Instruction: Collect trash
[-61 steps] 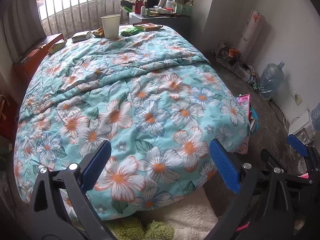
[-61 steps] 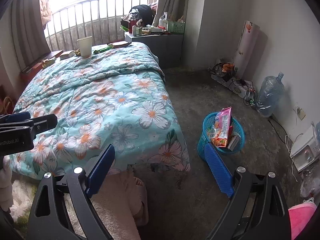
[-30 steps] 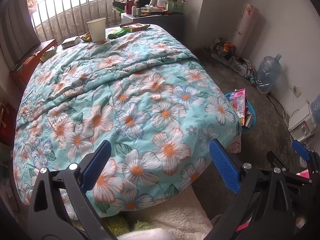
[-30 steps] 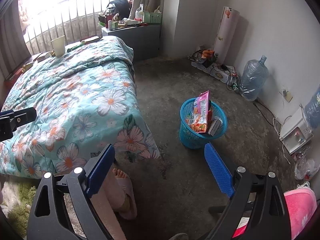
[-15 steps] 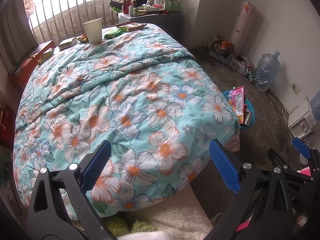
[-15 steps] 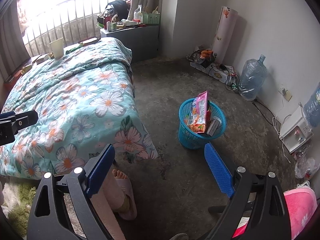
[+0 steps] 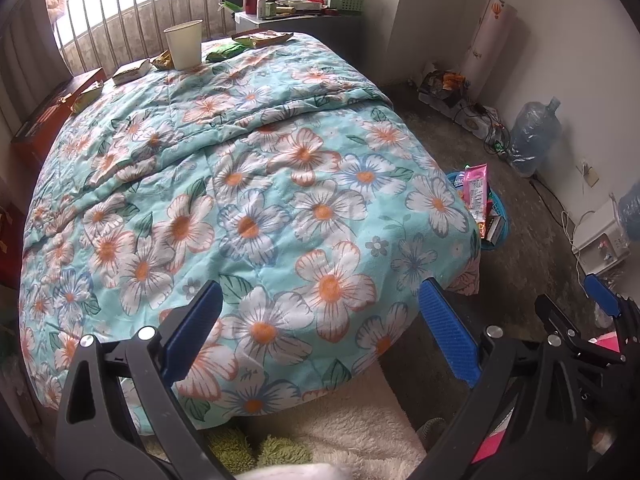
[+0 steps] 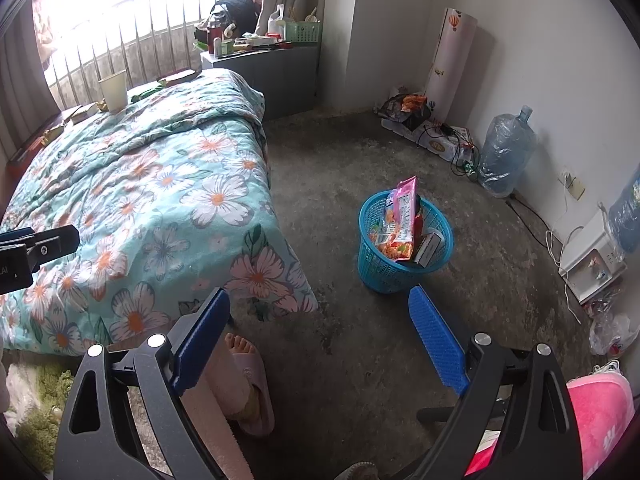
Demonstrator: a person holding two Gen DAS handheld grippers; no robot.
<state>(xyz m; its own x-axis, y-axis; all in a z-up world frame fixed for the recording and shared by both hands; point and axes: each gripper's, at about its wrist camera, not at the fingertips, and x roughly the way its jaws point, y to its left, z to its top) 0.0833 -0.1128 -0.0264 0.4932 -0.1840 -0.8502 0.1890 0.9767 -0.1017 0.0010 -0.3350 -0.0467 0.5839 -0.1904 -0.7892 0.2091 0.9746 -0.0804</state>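
My left gripper [image 7: 320, 320] is open and empty over the foot of a bed with a floral quilt [image 7: 240, 184]. At the bed's far end stand a paper cup [image 7: 184, 44], green snack wrappers [image 7: 224, 51] and small packets [image 7: 130, 72]. My right gripper [image 8: 318, 320] is open and empty above the concrete floor, just short of a blue trash basket [image 8: 404, 240]. That basket holds a pink snack bag [image 8: 405, 208], an orange wrapper and a small box. In the left wrist view the basket [image 7: 498, 216] peeks out past the bed's right corner.
A person's foot in a slipper [image 8: 244, 380] stands by the bed's corner on the floor. A fluffy rug [image 7: 340, 432] lies at the bed's foot. Water jug [image 8: 504, 152], cables and boxes [image 8: 436, 136] line the right wall. A cluttered grey cabinet [image 8: 272, 64] stands beyond the bed.
Both views have pulled back and risen slightly over two seconds. The right wrist view swung right, off the bed and toward the blue basket. Both grippers stayed open and empty.
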